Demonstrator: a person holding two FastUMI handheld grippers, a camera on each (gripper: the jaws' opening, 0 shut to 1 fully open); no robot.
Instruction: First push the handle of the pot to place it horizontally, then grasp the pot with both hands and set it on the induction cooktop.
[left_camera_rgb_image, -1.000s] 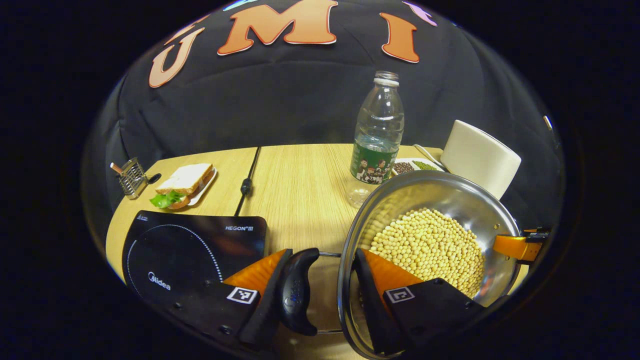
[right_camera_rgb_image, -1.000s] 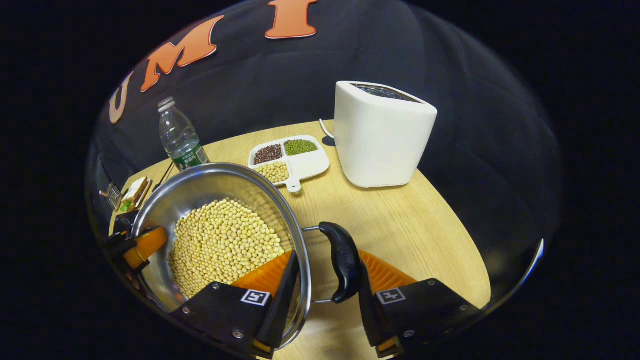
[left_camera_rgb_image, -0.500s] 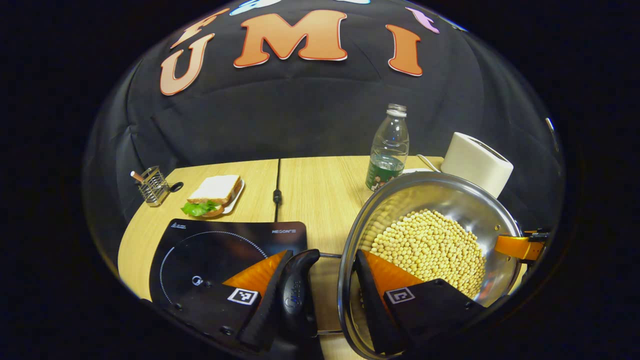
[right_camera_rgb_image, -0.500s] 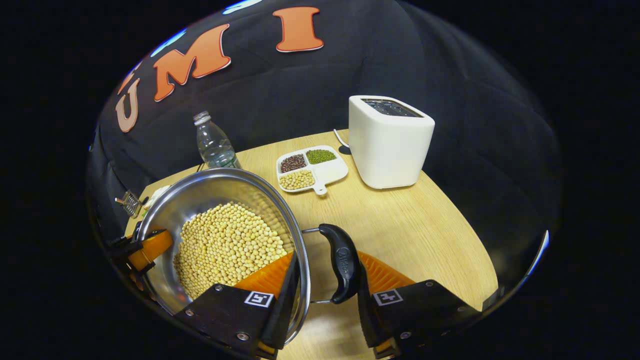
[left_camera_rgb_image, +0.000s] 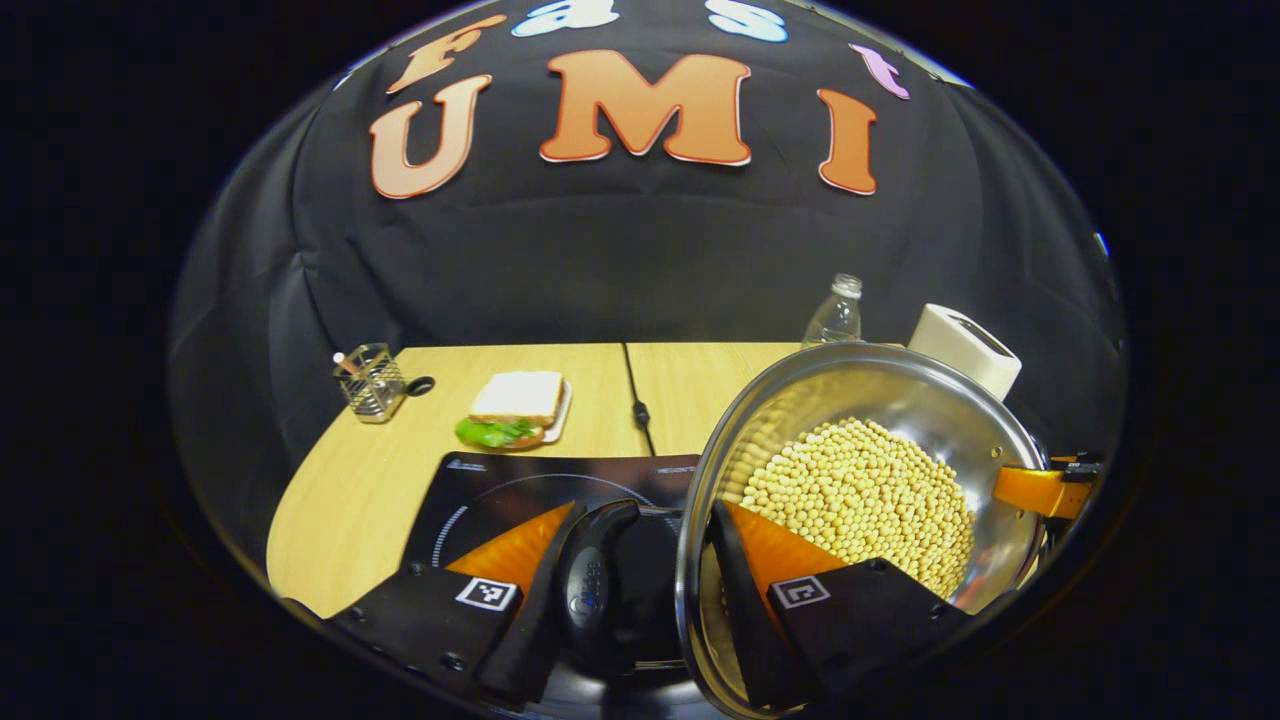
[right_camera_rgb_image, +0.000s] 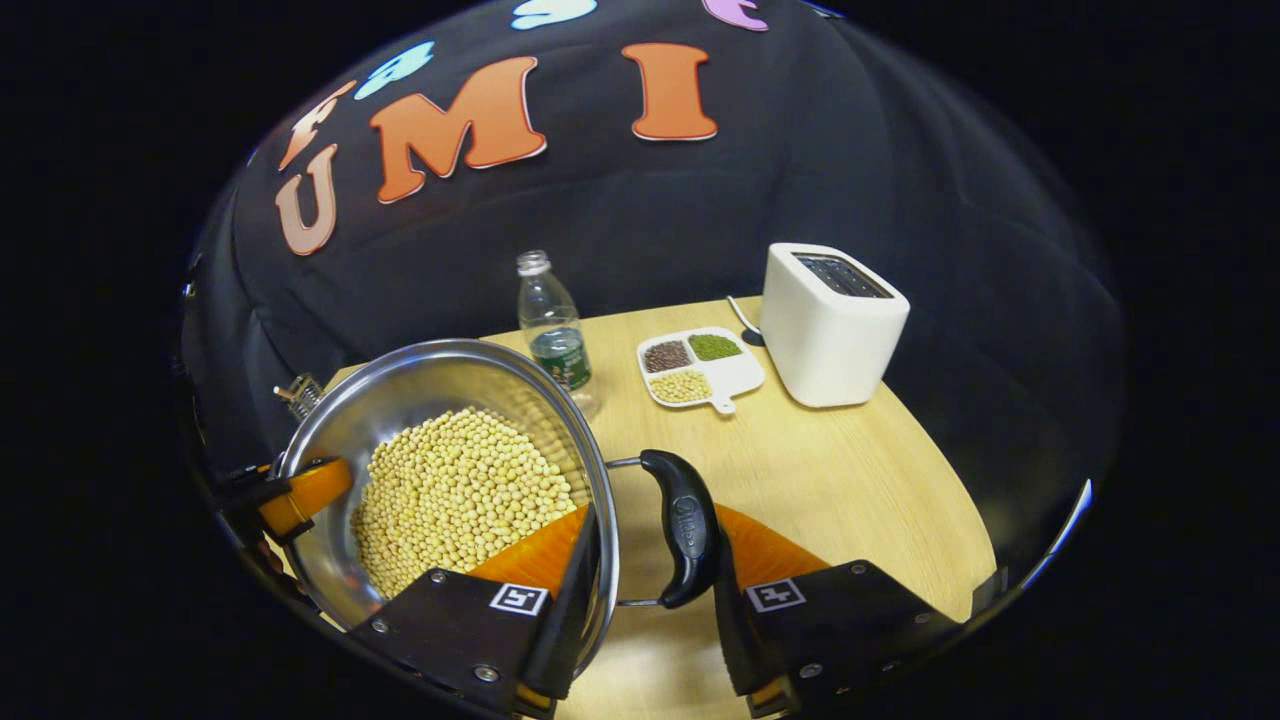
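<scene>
A light wooden table (right_camera_rgb_image: 850, 480) holds a white toaster (right_camera_rgb_image: 835, 325) at the far right. Just beside it sits a white tray (right_camera_rgb_image: 702, 365) with 3 filled sections: dark beans, green beans and pale beans. A clear bottle (right_camera_rgb_image: 553, 322) stands upright left of the tray. Farther left lie a sandwich (left_camera_rgb_image: 513, 408) with green lettuce on a plate, a wire holder (left_camera_rgb_image: 371, 380) near the edge, and a black cable (left_camera_rgb_image: 636, 397)

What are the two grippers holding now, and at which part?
The pot of soybeans. Each gripper's jaws close over the rim and one black side handle: left gripper on one handle, right gripper on the opposite handle.
</scene>
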